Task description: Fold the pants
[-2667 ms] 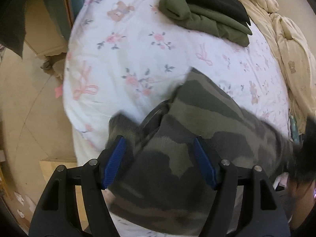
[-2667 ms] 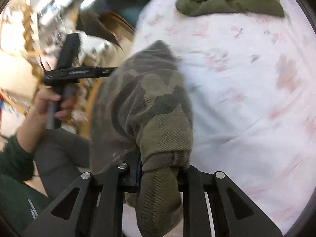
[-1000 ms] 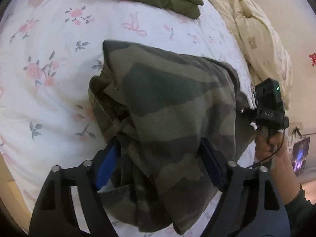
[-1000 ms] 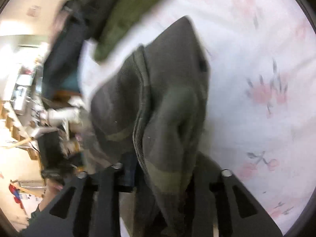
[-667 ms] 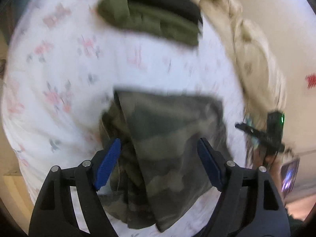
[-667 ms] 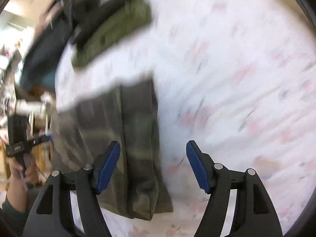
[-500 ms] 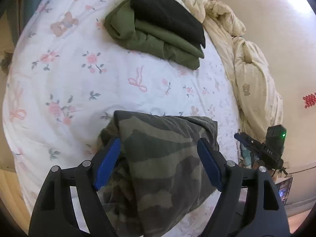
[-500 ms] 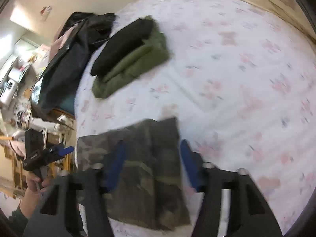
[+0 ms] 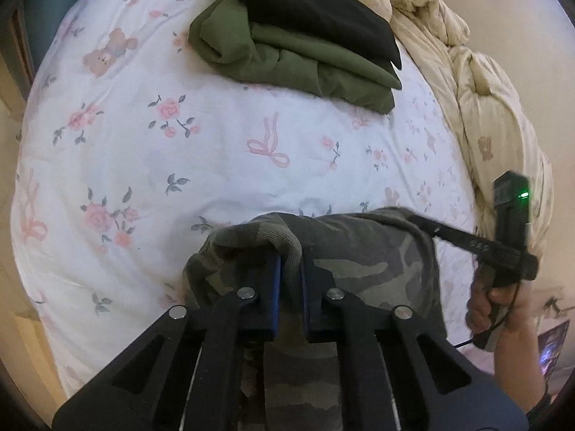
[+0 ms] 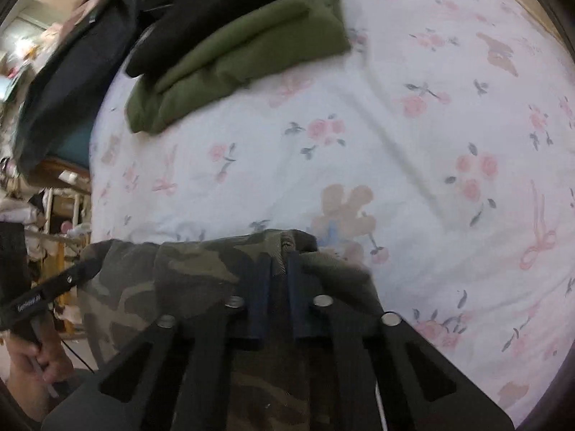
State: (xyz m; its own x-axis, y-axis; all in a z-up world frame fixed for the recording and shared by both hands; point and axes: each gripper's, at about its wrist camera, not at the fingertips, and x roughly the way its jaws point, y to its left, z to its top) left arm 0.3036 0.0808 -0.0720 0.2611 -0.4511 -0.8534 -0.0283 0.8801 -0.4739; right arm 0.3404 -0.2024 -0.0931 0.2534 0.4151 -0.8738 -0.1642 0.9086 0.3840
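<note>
Left wrist: both hand-held grippers (image 9: 290, 269) clamp camo pants (image 9: 370, 251) on bed (image 9: 215, 136).

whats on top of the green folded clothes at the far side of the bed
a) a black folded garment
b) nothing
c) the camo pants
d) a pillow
a) A black folded garment lies on the green folded clothes, while the camo pants sit apart at the near edge.

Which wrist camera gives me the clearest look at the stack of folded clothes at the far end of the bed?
The left wrist view: the folded green and black stack lies sharp and whole. In the right wrist view the same stack is motion-blurred near the top edge.
</note>
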